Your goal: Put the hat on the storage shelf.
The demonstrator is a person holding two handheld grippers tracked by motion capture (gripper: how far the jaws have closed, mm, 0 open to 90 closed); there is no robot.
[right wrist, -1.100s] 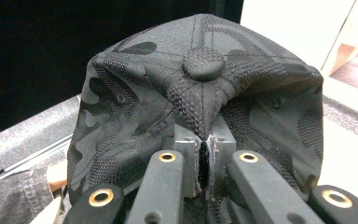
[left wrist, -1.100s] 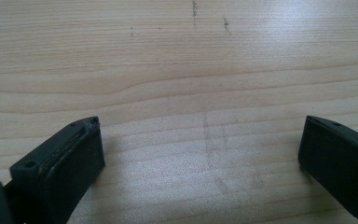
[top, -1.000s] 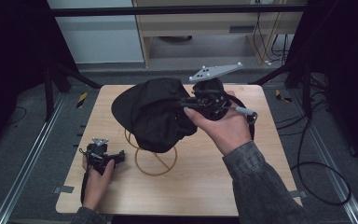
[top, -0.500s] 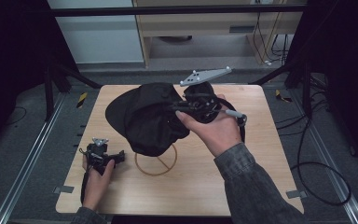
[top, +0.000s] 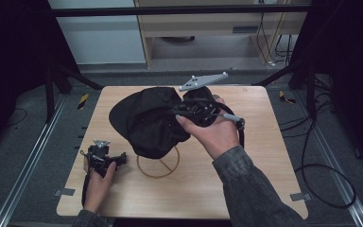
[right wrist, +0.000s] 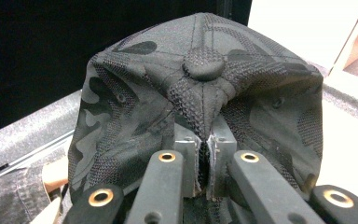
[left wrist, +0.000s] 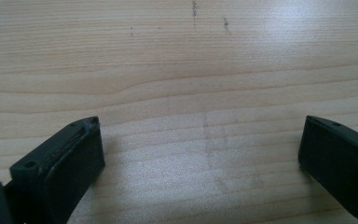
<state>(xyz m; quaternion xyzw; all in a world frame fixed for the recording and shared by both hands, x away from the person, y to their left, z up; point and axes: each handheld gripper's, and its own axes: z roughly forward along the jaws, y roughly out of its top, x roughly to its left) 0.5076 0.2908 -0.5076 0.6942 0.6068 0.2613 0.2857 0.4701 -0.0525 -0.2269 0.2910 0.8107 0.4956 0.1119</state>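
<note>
A black camouflage cap point(top: 146, 120) hangs above the table's middle, over a round wooden stand point(top: 158, 163). My right gripper point(top: 182, 113) is shut on the cap's crown fabric. In the right gripper view the cap point(right wrist: 196, 93) shows its top button just beyond the right gripper point(right wrist: 204, 144), whose jaws pinch a fold of mesh. My left gripper point(top: 116, 161) rests low at the table's front left, held by a hand. The left gripper point(left wrist: 200, 144) stands open over bare wood, with nothing between its jaws.
The wooden table point(top: 264, 156) has free surface at the right and front. A cable point(top: 321, 175) trails off the right side onto the floor. Metal rails point(top: 33, 156) run along the table's left, and a cabinet point(top: 217, 23) stands behind.
My right gripper has carried the cap leftward and slightly down, closer over the wooden stand. The left gripper has stayed in place.
</note>
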